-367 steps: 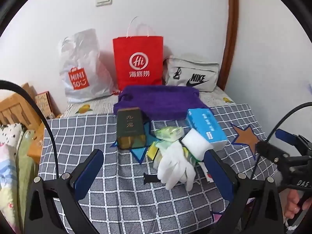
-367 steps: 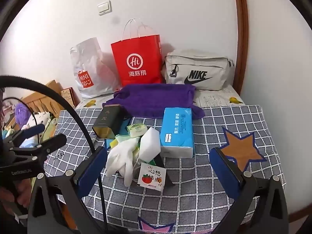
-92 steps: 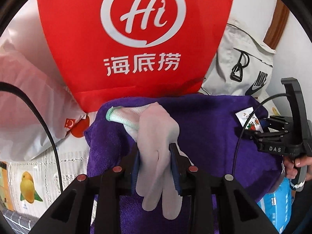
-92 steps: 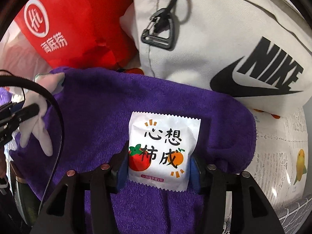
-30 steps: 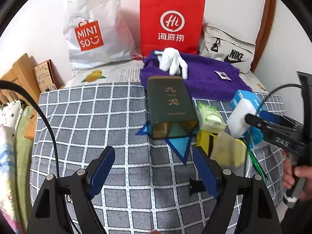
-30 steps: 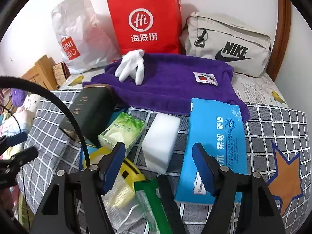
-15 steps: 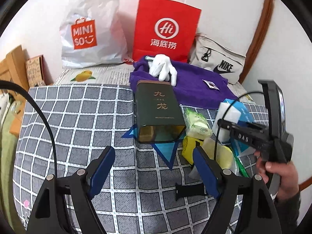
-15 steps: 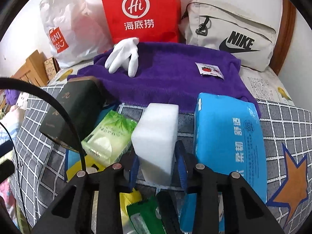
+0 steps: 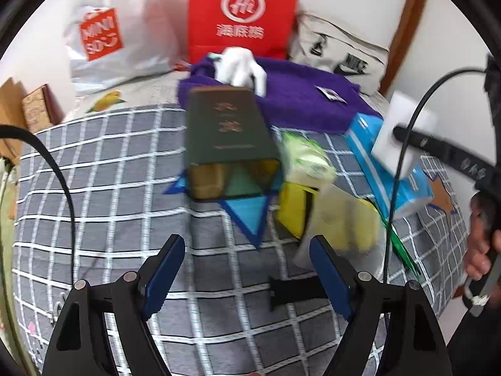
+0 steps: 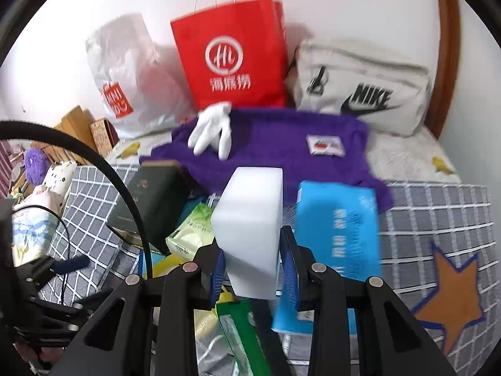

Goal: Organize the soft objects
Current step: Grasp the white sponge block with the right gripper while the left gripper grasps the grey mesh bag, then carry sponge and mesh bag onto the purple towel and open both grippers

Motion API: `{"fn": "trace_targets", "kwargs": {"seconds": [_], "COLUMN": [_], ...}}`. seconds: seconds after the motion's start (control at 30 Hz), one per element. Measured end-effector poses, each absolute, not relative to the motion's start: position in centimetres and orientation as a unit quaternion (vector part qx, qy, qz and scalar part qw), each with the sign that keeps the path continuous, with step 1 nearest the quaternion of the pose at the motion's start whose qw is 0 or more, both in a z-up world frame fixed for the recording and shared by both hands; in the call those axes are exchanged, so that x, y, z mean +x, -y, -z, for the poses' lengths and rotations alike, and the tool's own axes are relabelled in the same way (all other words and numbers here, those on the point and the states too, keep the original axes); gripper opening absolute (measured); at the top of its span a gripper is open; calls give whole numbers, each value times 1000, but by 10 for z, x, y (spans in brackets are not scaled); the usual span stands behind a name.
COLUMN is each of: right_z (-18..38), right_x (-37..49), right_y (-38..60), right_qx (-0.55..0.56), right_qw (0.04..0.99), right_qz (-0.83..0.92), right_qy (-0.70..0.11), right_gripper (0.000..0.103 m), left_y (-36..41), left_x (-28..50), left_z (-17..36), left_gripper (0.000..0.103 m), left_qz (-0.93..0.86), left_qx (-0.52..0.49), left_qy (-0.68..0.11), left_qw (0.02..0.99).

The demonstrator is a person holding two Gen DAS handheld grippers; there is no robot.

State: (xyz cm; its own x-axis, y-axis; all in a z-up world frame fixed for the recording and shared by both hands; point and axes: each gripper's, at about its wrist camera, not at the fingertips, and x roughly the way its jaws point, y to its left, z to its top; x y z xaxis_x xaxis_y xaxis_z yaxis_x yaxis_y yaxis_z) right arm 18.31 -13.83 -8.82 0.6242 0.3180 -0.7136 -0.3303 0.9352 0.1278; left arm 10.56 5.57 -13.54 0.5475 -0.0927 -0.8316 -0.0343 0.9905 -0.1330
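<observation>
- Left wrist view: left gripper (image 9: 247,269) jaws spread wide, nothing between them, low centre of frame. Yellow sponge in clear wrap (image 9: 344,222) sits just above the right-hand jaw, the nearest soft item; its long axis is hard to tell through the blur. Dark green tin (image 9: 227,134) lies centre, writing blurred. White glove (image 9: 241,69) rests on the purple towel (image 9: 300,100), upper centre. "MINISO" bag (image 9: 100,37) upper left.
- Right wrist view: right gripper (image 10: 253,269) pinches a white foam block (image 10: 250,232), long axis upright, lifted off the checked cloth (image 10: 438,213). Towel straight above in frame, likely the drop spot. "NIKE" bag (image 10: 363,87) upper right; red "Hi" bag (image 10: 231,53); blue tissue pack (image 10: 338,238) right of the block.
</observation>
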Motion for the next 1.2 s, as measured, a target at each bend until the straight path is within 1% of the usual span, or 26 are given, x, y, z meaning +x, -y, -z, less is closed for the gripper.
{"fn": "trace_targets", "kwargs": {"seconds": [0.17,0.33,0.37,0.43,0.57,0.77,0.83,0.9,0.93,0.97,1.0,1.07,1.17,1.2], "right_z": [70,70,71,75,85,94,94,93,94,94,94,93,92,91], "right_x": [164,149,147,146,148,150,150,149,149,149,149,148,147,145], "right_y": [160,184,189,199,210,214,214,215,216,217,217,218,217,217], "right_qx": [-3,0,3,11,21,29,30,32,33,34,36,36,36,35], "right_qw": [912,915,915,914,909,905,906,906,905,905,905,905,905,905], "right_qz": [-173,-155,-153,-144,-137,-141,-143,-144,-144,-144,-143,-143,-144,-145], "right_qy": [-373,-373,-374,-379,-392,-400,-398,-398,-398,-399,-399,-398,-398,-397], "right_gripper": [33,33,33,34,34,34,34,34,34,34,34,34,34,34], "left_y": [-37,-14,-7,5,25,35,35,34,33,32,30,28,21,19], "left_x": [114,122,123,127,135,134,131,129,127,125,122,117,111,110], "left_z": [147,150,150,152,168,181,180,177,176,173,171,167,158,156], "left_gripper": [81,81,82,88,91,89,78,55,49,39,31,21,15,15], "left_qz": [57,115,127,134,116,132,126,129,133,136,138,146,148,148], "left_qx": [-73,-76,-69,-46,12,33,41,43,45,47,46,42,33,31], "left_qy": [-491,-486,-488,-492,-514,-535,-526,-525,-525,-525,-524,-522,-514,-513], "left_qw": [866,863,861,859,850,834,840,840,840,839,839,840,844,845]}}
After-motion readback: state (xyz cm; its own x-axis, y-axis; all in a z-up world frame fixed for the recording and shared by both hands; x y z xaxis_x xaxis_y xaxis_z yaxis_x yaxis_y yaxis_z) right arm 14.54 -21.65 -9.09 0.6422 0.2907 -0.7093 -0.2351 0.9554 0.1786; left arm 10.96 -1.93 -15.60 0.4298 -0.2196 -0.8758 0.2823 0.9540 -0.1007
